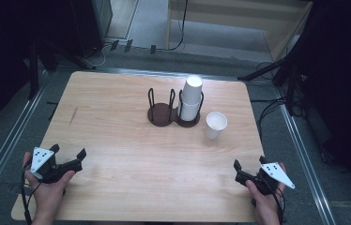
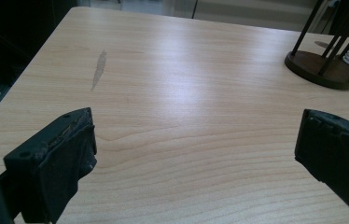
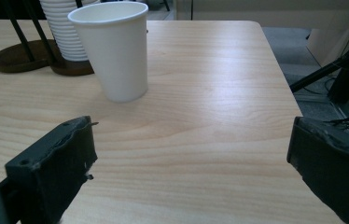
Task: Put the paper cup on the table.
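This looks like a lab or recording studio. A bare wooden table stands on grey carpet, ringed by black stands, trailing cables and dark curtains.

A light wooden table with rounded corners carries a dark two-ring cup holder near its far middle, the right ring holding a stack of white paper cups; a single white paper cup stands upright just right of the holder. A grey scuff mark marks the wood toward the left edge.
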Motion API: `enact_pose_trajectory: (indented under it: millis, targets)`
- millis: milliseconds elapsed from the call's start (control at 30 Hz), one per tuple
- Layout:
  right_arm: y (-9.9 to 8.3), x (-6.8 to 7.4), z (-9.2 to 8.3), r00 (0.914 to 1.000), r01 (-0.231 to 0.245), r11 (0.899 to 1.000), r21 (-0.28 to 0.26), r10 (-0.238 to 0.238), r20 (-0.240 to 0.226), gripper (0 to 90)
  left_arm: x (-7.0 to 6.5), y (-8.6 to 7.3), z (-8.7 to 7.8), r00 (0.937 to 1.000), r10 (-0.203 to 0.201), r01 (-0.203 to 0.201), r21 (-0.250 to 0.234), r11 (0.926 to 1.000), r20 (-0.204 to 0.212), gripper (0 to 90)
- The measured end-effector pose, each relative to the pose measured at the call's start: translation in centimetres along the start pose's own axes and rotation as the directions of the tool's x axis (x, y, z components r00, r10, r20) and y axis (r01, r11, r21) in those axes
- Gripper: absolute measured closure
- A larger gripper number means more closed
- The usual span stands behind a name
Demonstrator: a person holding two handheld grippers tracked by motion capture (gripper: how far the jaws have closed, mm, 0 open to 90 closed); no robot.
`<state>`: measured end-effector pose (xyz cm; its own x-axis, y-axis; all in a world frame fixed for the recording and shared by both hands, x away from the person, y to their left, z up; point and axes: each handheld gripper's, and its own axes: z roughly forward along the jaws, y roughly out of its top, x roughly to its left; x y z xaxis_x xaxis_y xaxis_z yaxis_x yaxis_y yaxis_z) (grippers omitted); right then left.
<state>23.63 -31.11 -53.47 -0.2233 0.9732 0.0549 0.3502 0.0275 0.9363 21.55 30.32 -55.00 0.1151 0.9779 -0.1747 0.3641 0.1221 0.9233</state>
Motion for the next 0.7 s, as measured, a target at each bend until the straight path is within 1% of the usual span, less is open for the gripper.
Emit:
enact_pose_trajectory:
  millis: [100,167,333,400,467,500,600,633,700]
  targets:
    - [-0.3,-0.3,-0.4,1.0,-0.009,1.0,0.008,0.009,0.003,1.2,0.2,0.0,-0.2,0.9999,-0.015,0.015,0.0,0.9999,0.005,0.0]
    - [-0.6,-0.7,-0.6,0.9998,-0.018,1.0,0.017,0.017,0.009,2.2,0.2,-0.1,-0.5,0.9998,-0.017,0.017,0.002,0.9999,0.007,0.0]
    - [-0.8,-1.1,-0.7,0.9994,-0.03,0.999,0.021,0.029,0.02,3.0,0.2,-0.4,-1.1,0.9997,-0.014,0.014,0.01,0.9999,0.018,0.0]
    - [-1.0,-1.0,-0.6,0.9996,-0.015,1.0,0.022,0.015,0.025,2.9,0.3,-0.5,-1.3,0.9994,-0.019,0.018,0.012,0.9998,0.028,0.0]
    - [-1.2,-0.9,-0.5,0.9989,0.006,1.0,0.03,-0.007,0.046,3.0,0.4,-0.5,-1.4,0.9992,-0.025,0.025,0.014,0.9996,0.032,0.0]
    - [-1.3,-0.9,-0.5,0.999,0.005,0.999,0.036,-0.007,0.043,3.0,0.4,-0.5,-1.4,0.9991,-0.027,0.027,0.014,0.9995,0.032,0.0]
    - [-1.3,-1.0,-0.6,0.9987,-0.005,1.0,0.024,0.004,0.05,3.0,0.4,-0.5,-1.3,0.9991,-0.025,0.025,0.015,0.9996,0.035,0.0]
    - [-1.3,-1.0,-0.6,0.9987,-0.002,1.0,0.022,0.001,0.051,3.0,0.3,-0.5,-1.3,0.9991,-0.022,0.022,0.016,0.9996,0.036,0.0]
    - [-1.3,-0.7,-0.6,0.9974,0.016,1.0,0.023,-0.017,0.07,3.1,0.2,-0.5,-1.2,0.9992,-0.015,0.015,0.019,0.9997,0.036,0.0]
